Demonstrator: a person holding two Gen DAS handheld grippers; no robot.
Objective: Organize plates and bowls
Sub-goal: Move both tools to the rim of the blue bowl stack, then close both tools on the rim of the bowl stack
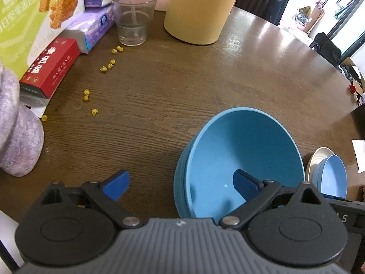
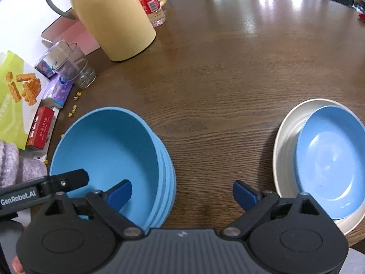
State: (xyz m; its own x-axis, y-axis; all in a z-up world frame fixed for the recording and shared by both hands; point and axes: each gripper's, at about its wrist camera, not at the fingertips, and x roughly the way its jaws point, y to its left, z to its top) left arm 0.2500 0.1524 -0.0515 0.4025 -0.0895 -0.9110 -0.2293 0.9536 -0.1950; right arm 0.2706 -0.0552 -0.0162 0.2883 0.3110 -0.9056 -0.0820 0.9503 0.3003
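A stack of blue bowls stands on the brown wooden table. My left gripper is open, its right finger inside the top bowl and its left finger outside the stack. The stack also shows in the right wrist view. My right gripper is open and empty, its left finger over the bowl's rim, its right finger near a blue plate lying in a cream plate. Both plates show small at the right in the left wrist view.
A yellow thermos jug, a glass, tissue packs, a red box, a green snack box and a purple cloth crowd the table's left. Small yellow crumbs lie scattered there. A red-labelled bottle stands behind the jug.
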